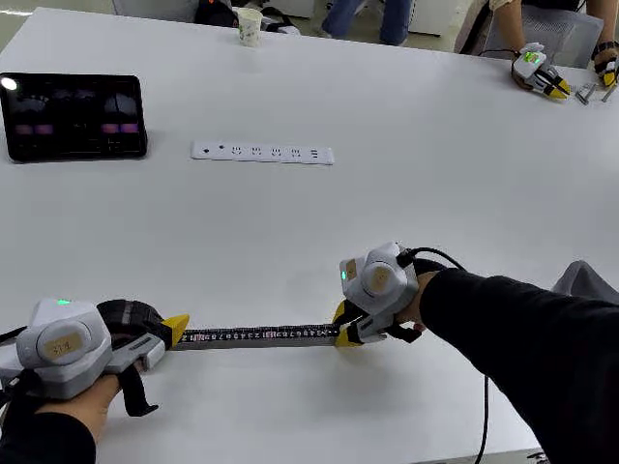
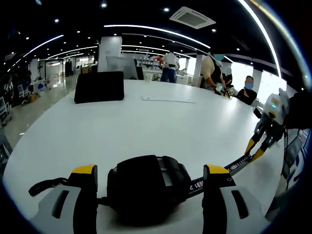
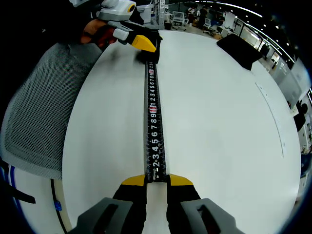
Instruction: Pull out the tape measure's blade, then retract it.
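Observation:
The tape measure's black body (image 1: 131,319) lies on the white table (image 1: 387,164) near its front left corner, and my left gripper (image 1: 158,332) is shut on it. In the left gripper view the body (image 2: 146,187) sits between the two yellow-tipped fingers (image 2: 84,171). The black blade (image 1: 256,335) with white numbers runs flat along the table to the right. My right gripper (image 1: 346,329) is shut on the blade's end. In the right gripper view the blade (image 3: 155,112) stretches away from my right gripper (image 3: 157,180) to the left gripper (image 3: 139,41).
A black tablet (image 1: 75,116) lies at the far left and a white power strip (image 1: 263,153) at mid-table. A paper cup (image 1: 250,26) stands at the far edge. Another person works with grippers (image 1: 542,72) at the far right. A grey mesh chair (image 3: 39,112) is beside my right arm.

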The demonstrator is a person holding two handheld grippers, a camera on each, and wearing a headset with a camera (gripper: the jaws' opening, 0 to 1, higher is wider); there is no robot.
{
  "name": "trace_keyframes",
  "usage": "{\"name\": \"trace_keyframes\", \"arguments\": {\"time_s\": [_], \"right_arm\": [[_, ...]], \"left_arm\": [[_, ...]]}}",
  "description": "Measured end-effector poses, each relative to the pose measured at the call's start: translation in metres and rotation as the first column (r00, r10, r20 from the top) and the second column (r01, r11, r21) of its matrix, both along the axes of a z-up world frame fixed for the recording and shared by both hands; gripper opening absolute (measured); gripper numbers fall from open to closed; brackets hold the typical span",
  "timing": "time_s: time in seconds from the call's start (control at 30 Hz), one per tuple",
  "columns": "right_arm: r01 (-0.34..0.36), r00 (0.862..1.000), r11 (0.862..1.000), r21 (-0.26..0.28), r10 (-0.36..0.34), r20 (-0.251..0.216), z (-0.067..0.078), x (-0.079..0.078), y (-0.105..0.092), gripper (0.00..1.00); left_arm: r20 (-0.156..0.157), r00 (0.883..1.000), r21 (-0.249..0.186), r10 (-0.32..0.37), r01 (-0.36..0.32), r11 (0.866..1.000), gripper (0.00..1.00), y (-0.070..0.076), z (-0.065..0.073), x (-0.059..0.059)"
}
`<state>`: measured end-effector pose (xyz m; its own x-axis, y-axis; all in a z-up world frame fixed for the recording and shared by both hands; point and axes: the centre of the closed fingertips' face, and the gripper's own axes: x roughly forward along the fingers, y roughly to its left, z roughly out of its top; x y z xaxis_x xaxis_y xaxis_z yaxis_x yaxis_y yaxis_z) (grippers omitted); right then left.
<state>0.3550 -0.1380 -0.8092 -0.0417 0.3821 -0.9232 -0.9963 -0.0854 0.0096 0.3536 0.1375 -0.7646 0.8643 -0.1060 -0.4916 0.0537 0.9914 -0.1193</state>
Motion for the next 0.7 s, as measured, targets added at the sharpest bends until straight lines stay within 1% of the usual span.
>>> {"name": "trace_keyframes", "arguments": {"time_s": [0.1,0.2,0.23,0.3,0.37,0.47,0.5,0.6,0.7], "right_arm": [[0.041,0.999,0.999,0.0,-0.041,-0.016,-0.0001,0.0006,-0.0004,0.11],[0.064,0.997,0.998,-0.001,-0.064,-0.03,-0.0004,0.0023,-0.0002,0.11],[0.072,0.997,0.997,-0.006,-0.072,-0.032,-0.0005,0.0024,0.0004,0.11],[0.066,0.997,0.998,-0.017,-0.066,-0.026,-0.0009,0.0015,0.0007,0.11],[0.064,0.998,0.998,-0.029,-0.065,-0.024,-0.0013,0.0018,0.001,0.11],[0.057,0.998,0.998,-0.037,-0.058,-0.026,-0.0012,0.0023,0.001,0.11],[0.057,0.998,0.998,-0.038,-0.058,-0.028,-0.0012,0.0026,0.0011,0.1],[0.052,0.998,0.998,-0.043,-0.053,-0.026,-0.0022,0.0031,0.0021,0.1],[0.053,0.998,0.998,-0.044,-0.054,-0.024,-0.0011,0.0024,0.0026,0.1]], "left_arm": [[-0.025,1.0,-0.018,0.018,-0.019,1.0,0.77,0.0007,-0.0046,-0.0025],[-0.038,0.999,-0.012,0.02,-0.021,1.0,0.69,0.0019,-0.0072,-0.0028],[-0.045,0.999,-0.018,0.02,-0.021,1.0,0.66,0.0015,-0.0083,-0.0031],[-0.066,0.998,-0.037,0.025,-0.027,0.999,0.65,0.0029,-0.0086,-0.0048],[-0.079,0.997,-0.03,0.02,-0.023,0.999,0.65,0.0025,-0.0091,-0.0062],[-0.081,0.997,-0.017,0.017,-0.018,1.0,0.64,0.0024,-0.0093,-0.0065],[-0.093,0.996,-0.007,0.019,-0.02,1.0,0.63,0.003,-0.0103,-0.007],[-0.107,0.994,-0.002,0.018,-0.018,1.0,0.63,0.0028,-0.0099,-0.0076],[-0.104,0.994,-0.002,0.017,-0.017,1.0,0.63,0.003,-0.0098,-0.0074]]}}
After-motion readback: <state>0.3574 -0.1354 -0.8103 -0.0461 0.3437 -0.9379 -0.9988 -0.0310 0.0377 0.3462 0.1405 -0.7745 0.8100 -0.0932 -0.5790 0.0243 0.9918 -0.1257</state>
